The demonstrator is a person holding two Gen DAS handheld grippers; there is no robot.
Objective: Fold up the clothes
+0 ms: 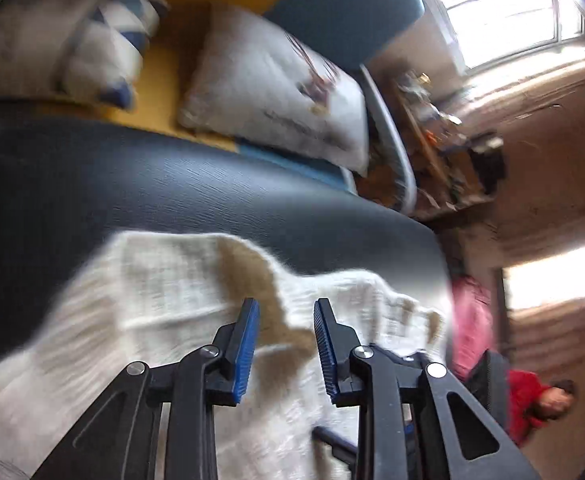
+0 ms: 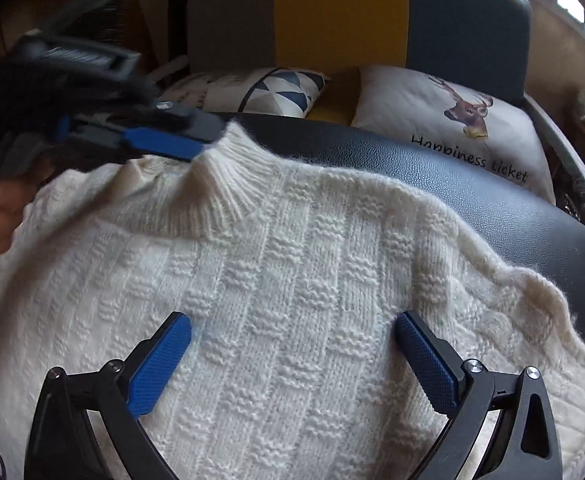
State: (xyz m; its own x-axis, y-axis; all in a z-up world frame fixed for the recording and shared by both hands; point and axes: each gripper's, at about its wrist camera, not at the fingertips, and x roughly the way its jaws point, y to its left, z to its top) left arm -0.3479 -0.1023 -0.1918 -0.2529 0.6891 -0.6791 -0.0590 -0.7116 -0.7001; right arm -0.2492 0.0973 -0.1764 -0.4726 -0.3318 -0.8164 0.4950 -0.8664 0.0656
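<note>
Cream basket-knit sweater (image 2: 292,280): lies flat on black leather surface (image 2: 452,172), ribbed collar (image 2: 220,196) far side. Right gripper (image 2: 292,336): jaws spread wide above the knit. Left gripper (image 1: 286,322): jaws parted, empty, near collar.

We see cream sweater (image 2: 292,280), knit in basket-weave blocks, ribbed collar. Black grained surface (image 2: 472,184) under it. Gripper pads (image 2: 160,364) blue, arms black. Cushion (image 2: 276,92) white with blue and grey triangles. Second cushion (image 2: 452,128) off-white, brown deer print, black lettering. Chair back (image 2: 340,12) grey, yellow, teal panels. Pink cloth (image 1: 470,328), perhaps garment, blurred.
</note>
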